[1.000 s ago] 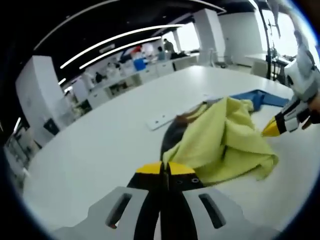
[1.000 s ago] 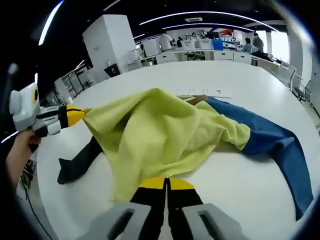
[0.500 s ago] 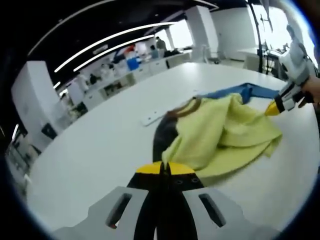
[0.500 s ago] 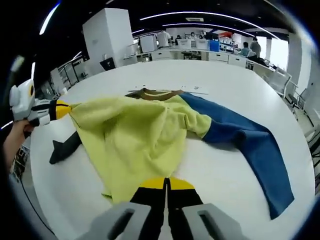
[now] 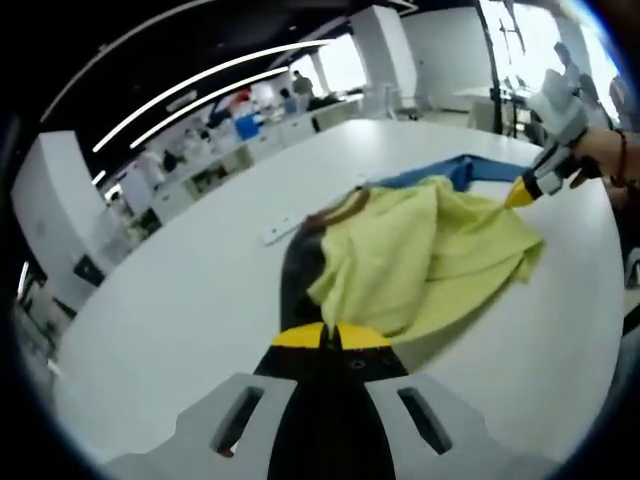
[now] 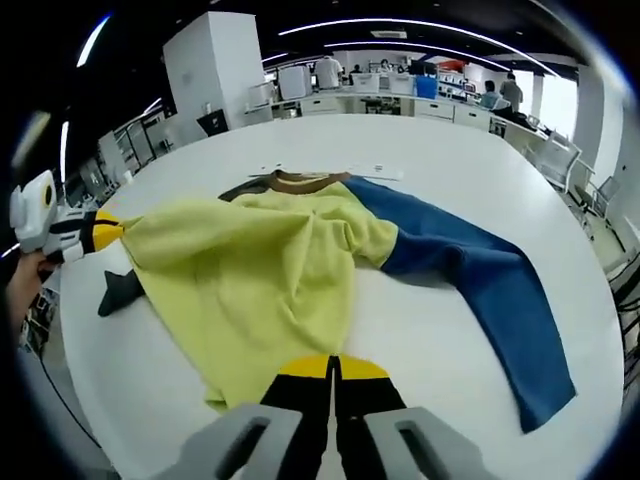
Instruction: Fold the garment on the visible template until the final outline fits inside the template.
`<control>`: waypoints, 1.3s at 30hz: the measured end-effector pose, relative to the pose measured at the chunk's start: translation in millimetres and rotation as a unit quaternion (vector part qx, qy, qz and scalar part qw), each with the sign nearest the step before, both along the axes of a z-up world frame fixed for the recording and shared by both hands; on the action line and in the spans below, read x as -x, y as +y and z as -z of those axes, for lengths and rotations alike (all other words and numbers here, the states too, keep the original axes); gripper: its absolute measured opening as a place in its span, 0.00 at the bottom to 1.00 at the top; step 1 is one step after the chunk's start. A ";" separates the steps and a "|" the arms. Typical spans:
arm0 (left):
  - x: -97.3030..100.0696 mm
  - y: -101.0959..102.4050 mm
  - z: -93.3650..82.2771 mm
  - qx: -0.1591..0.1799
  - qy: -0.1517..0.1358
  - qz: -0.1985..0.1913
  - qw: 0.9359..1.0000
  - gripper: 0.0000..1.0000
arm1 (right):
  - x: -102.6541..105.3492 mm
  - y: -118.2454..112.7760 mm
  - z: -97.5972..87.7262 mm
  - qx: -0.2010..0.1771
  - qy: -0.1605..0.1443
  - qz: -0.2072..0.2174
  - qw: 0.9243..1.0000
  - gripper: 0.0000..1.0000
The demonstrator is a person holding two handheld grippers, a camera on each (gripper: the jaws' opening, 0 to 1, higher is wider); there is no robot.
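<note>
The garment lies on a white table (image 6: 480,150). It has a yellow body (image 6: 260,280), a blue sleeve (image 6: 480,280), a dark sleeve (image 6: 118,290) and a brown collar (image 6: 300,182). My right gripper (image 6: 333,365) is shut on the near edge of the yellow cloth. It also comes in from the right of the left gripper view, as the right gripper (image 5: 520,192) at a yellow corner. My left gripper (image 5: 322,335) is shut on the yellow hem beside the dark sleeve (image 5: 296,275). The left gripper (image 6: 100,232) holds that corner taut, a little above the table.
A thin white strip (image 6: 330,171) lies on the table just beyond the collar, seen also as the white strip (image 5: 280,232). Desks, white cabinets and several people stand far behind. The table edge (image 6: 80,400) curves close at the lower left.
The bunched yellow body has been drawn out wider and flatter between the two grippers. The blue sleeve now lies stretched out long, and the collar has come into sight.
</note>
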State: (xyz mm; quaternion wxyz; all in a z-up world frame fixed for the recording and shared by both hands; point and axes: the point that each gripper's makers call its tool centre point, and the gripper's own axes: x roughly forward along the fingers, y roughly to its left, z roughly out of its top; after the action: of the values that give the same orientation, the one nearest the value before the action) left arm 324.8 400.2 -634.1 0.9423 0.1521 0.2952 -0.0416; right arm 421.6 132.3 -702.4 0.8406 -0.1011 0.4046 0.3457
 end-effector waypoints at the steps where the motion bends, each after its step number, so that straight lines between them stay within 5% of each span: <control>1: 2.2 -2.2 0.2 0.002 0.000 0.001 1.000 0.00 | 0.1 -2.0 0.3 0.002 0.000 0.000 1.000 0.00; 12: 34.9 -24.8 15.3 0.001 0.028 0.020 0.999 0.00 | 4.9 -30.0 5.2 0.011 0.012 0.003 1.000 0.00; 39: 86.6 -48.9 43.3 0.017 0.063 0.003 0.998 0.00 | 21.6 -46.6 16.2 0.019 0.028 0.013 0.999 0.00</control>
State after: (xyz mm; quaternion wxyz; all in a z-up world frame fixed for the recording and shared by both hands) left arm 238.1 351.3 -677.4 0.9243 0.1341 0.3523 -0.0593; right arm 400.1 85.7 -718.6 0.8311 -0.1023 0.4362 0.3295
